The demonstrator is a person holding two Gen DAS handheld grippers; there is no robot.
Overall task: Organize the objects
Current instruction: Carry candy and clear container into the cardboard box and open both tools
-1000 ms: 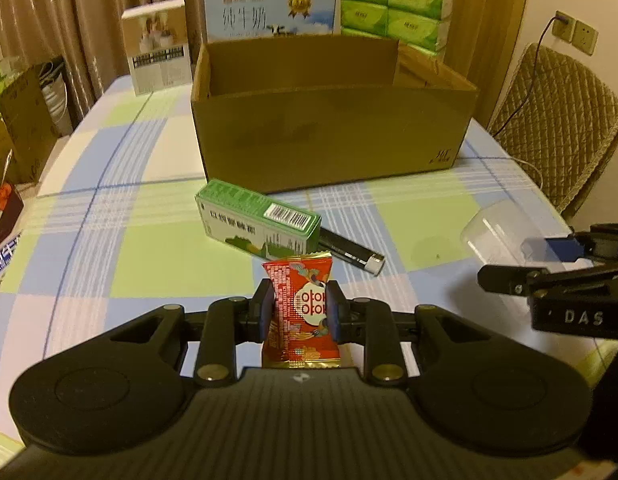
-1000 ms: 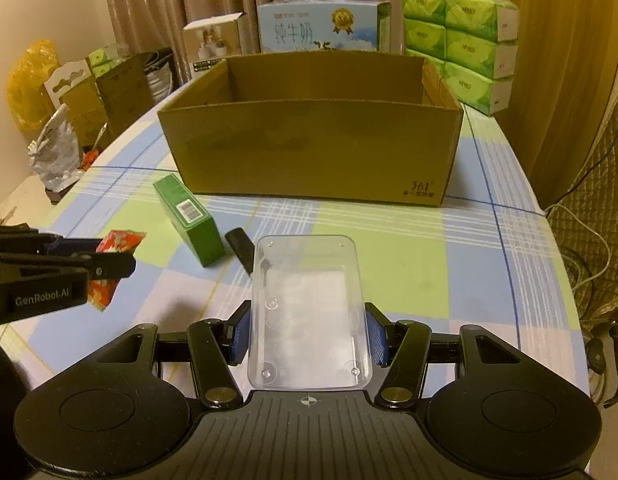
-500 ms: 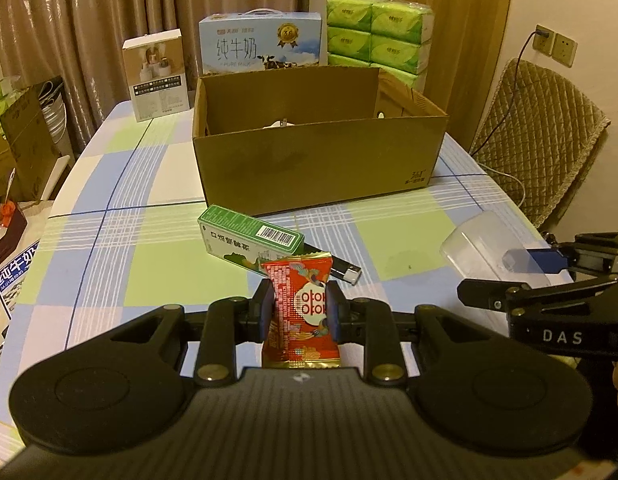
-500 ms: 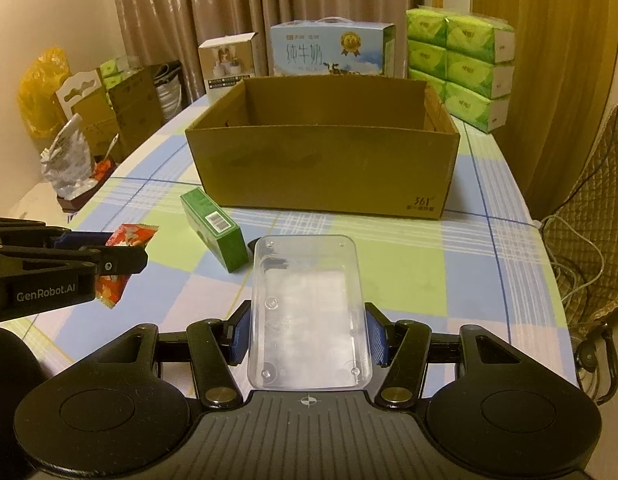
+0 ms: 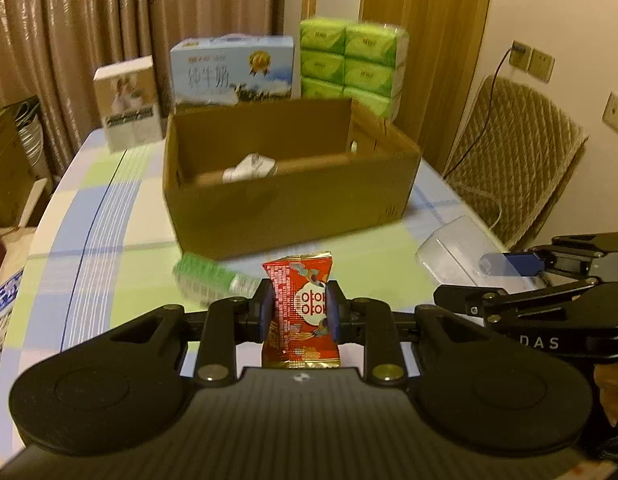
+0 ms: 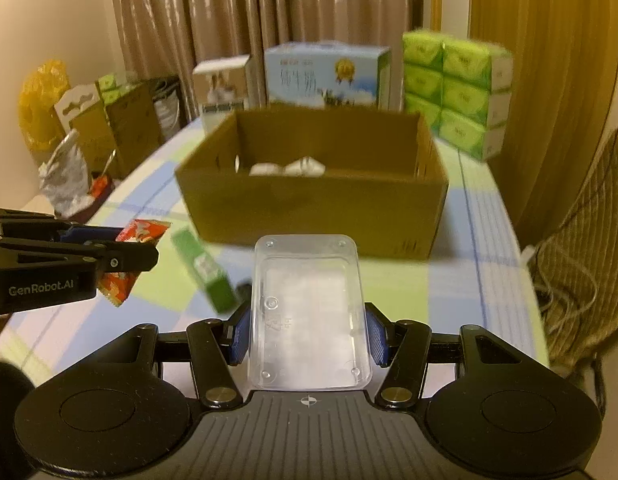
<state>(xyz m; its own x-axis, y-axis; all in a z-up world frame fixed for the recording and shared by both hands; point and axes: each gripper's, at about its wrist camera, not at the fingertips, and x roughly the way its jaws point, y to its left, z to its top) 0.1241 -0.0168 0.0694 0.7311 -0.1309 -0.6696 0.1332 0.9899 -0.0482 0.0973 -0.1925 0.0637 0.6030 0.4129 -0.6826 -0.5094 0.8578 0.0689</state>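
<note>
Currently, left gripper jaws pinch a red snack packet; right gripper jaws clamp a clear plastic tray. Both hang above the table, short of the cardboard box. Advisable: clear the near wall before releasing.

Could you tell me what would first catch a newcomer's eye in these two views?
Most striking is the red snack packet, pinched upright in the left gripper above the checked tablecloth. Next comes the clear plastic box clamped in the right gripper, and the open cardboard box just beyond both.
</note>
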